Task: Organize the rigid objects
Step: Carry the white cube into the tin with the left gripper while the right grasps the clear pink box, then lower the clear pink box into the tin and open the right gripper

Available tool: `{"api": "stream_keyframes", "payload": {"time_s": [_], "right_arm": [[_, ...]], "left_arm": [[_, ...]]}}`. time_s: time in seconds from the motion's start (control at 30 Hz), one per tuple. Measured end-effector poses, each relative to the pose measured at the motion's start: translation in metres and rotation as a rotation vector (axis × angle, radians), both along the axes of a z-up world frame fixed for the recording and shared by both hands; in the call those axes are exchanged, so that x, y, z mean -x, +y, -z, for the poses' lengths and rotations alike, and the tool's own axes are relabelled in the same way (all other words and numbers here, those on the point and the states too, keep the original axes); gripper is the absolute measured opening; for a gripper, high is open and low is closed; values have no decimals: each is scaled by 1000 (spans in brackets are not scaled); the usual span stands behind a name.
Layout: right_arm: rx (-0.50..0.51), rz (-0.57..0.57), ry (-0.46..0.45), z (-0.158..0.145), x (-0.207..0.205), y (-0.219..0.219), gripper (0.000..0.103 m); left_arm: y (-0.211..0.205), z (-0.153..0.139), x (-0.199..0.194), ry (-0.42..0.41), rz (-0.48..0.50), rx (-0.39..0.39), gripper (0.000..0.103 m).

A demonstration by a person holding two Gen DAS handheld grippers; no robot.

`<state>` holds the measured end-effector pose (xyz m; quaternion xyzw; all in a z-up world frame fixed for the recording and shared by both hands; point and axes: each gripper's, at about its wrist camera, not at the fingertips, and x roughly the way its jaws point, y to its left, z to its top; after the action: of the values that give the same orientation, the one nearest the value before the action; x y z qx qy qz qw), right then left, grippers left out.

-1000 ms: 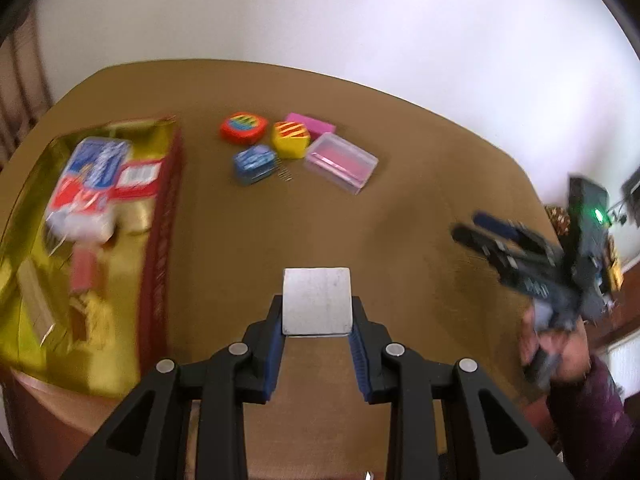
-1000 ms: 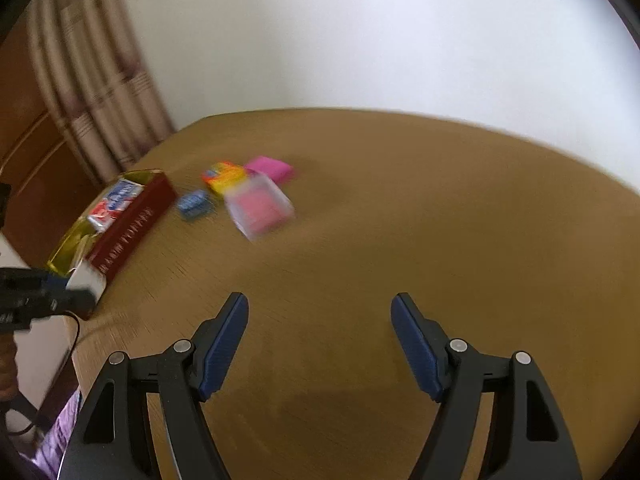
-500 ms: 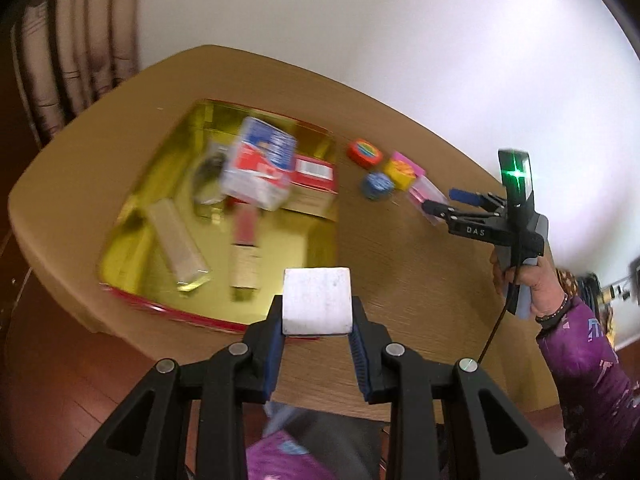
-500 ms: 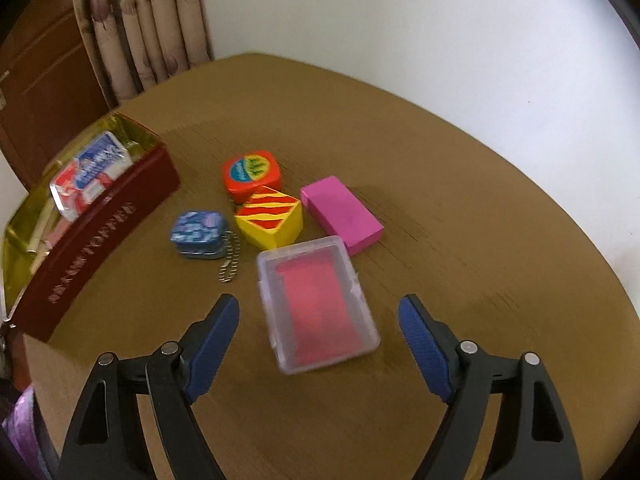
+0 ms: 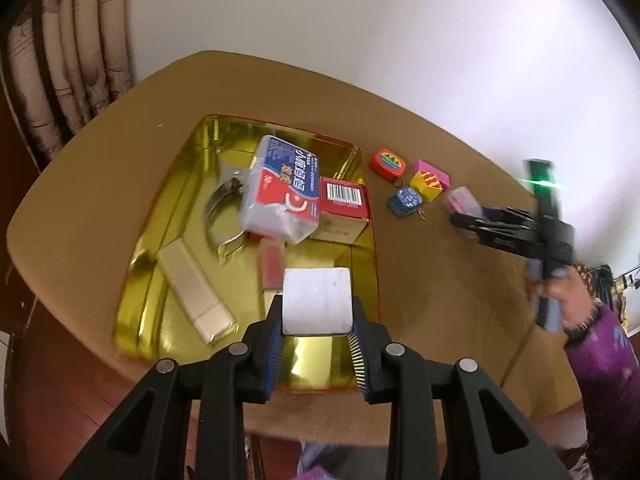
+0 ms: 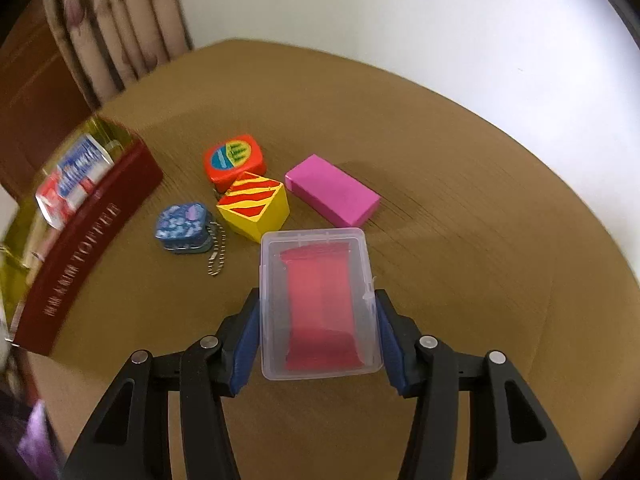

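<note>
While my left claw (image 5: 317, 334) grips the white block (image 5: 317, 301) above the near end of the gold tin tray (image 5: 160, 216), my right claw (image 6: 318, 330) brackets the clear plastic case (image 6: 320, 304) on the bench (image 6: 460, 240); pads at its long sides, firm clamp not confirmed. Judgement: lower the block onto bare tray floor, clear of the toothpaste pack (image 5: 284, 192), before releasing. Squeeze the case evenly; its smooth walls could slip.
</note>
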<state>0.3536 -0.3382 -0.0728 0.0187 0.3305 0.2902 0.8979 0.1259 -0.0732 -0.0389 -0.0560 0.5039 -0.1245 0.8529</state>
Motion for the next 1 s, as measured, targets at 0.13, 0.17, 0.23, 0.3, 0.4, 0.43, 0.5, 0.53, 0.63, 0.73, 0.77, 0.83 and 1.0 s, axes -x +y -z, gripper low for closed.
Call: {"api": "stream_keyframes", "payload": {"time_s": [0.13,0.17,0.23,0.3,0.4,0.43,0.5,0.53,0.63,0.73,0.77,0.83,1.0], "right_arm": [[-108,25,2,-2,23,-27,49],[-125,33,-2,-3,29,-32,49],[-176,41,4,-2,43,-44,49],[-206,46,1,-3,52,-52,49],[-243,43,-6,-7,63,-57,49],[-253,41,-8,-8,67,-57,49],[-258,32,-22,-16,73,-50,49],[-268,24,-25,-20,75,-48,49],[-287,-18,-40,-35,88,-29,49],[-304,-103,-50,-54,104,-1,49],[-308,-140,-55,-62,109,14,49],[-319,-203,-49,-72,116,38,49],[-326,-364,9,-91,126,125,49]], "left_arm": [[-7,20,-28,48,21,34,30],[-10,23,-33,50,31,43,30],[-14,28,-39,41,29,8,30],[-19,36,-47,67,46,-23,30],[-20,47,-54,109,60,-9,34],[-20,49,-56,118,65,-1,35],[-18,49,-55,119,54,-3,35],[-14,46,-52,107,41,3,35],[5,21,-28,9,-14,57,36],[27,-3,0,-83,-101,34,38],[38,-10,12,-118,-142,27,39],[59,-19,37,-188,-245,-15,42],[104,-15,78,-256,-391,-74,51]]}}
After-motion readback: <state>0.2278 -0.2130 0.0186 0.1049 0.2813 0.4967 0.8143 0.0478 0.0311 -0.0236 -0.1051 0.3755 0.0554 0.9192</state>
